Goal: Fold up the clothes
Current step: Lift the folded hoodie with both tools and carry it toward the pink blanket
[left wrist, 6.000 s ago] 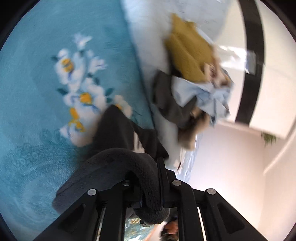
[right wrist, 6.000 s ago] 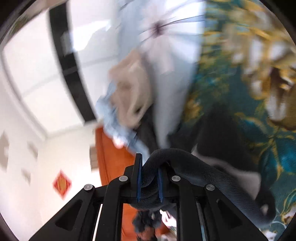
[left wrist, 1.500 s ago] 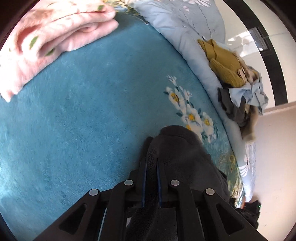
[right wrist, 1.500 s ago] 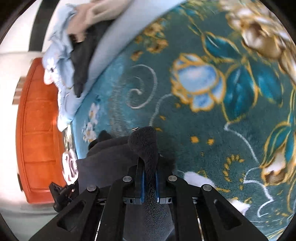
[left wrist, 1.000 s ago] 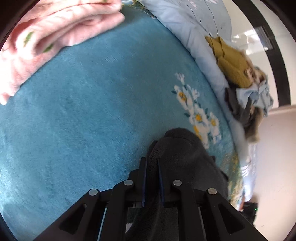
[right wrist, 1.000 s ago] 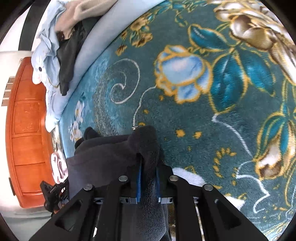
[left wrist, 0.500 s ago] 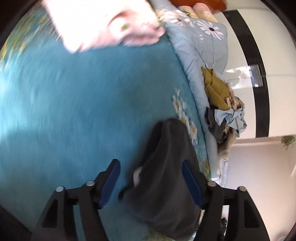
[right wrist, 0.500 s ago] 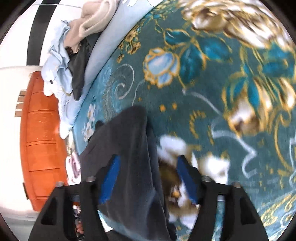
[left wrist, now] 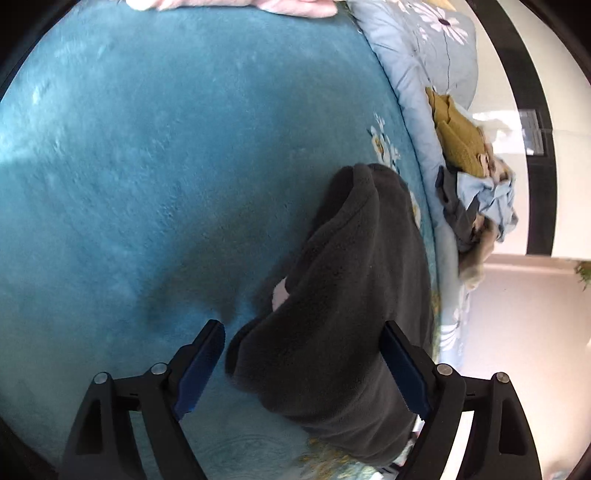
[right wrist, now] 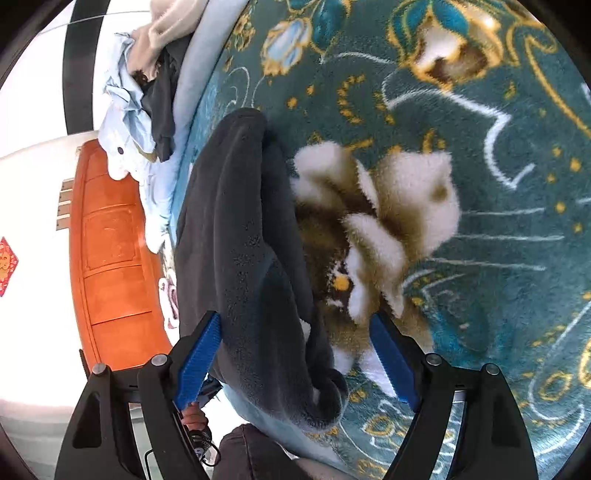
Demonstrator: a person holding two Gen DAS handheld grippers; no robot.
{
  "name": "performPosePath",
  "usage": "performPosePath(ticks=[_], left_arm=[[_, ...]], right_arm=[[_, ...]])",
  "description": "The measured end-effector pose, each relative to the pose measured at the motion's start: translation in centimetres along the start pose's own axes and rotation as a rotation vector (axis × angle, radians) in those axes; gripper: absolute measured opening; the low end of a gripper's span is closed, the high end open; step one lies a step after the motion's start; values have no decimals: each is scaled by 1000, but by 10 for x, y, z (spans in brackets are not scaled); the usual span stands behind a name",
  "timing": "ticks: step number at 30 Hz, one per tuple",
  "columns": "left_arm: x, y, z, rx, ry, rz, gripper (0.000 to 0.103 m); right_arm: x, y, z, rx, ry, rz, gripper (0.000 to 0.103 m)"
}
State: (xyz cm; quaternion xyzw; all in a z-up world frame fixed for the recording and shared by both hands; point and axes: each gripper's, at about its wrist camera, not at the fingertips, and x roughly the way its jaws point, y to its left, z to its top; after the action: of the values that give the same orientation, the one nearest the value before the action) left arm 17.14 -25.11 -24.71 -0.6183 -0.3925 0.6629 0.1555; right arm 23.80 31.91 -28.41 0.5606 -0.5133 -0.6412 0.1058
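A dark grey fleece garment (left wrist: 351,280) lies folded in a long strip on the teal floral blanket (left wrist: 147,166). It also shows in the right wrist view (right wrist: 243,251). My left gripper (left wrist: 303,365) is open and empty, its blue-padded jaws spread wide above the near end of the garment. My right gripper (right wrist: 295,354) is open and empty too, above the garment's other end. Neither gripper touches the cloth.
A pile of unfolded clothes (left wrist: 469,184), mustard, grey and light blue, lies on a pale blue quilt (left wrist: 417,55) at the bed's edge. The pile also shows in the right wrist view (right wrist: 144,88). A folded pink blanket (left wrist: 229,3) lies far off. An orange wooden headboard (right wrist: 110,258) stands beside the bed.
Both grippers were shut on the grey garment one second ago. They have let go, opened wide and pulled back and up. The garment now lies flat on the blanket.
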Motion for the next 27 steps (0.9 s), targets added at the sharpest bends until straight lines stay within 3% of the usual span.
performPosePath(ticks=[4, 7, 10, 15, 27], left_arm=[[11, -8, 0, 19, 13, -4, 88], [15, -14, 7, 31, 24, 11, 89], [20, -21, 18, 53, 35, 30, 90], [22, -34, 29, 118, 44, 44, 88], [35, -34, 29, 137, 45, 66, 88]], right_arm=[[10, 6, 0, -13, -17, 45, 87], [23, 15, -4, -58, 45, 80, 87], [36, 19, -5, -89, 48, 55, 89], [48, 43, 1, -161, 50, 92, 89], [55, 27, 10, -45, 71, 102, 83]])
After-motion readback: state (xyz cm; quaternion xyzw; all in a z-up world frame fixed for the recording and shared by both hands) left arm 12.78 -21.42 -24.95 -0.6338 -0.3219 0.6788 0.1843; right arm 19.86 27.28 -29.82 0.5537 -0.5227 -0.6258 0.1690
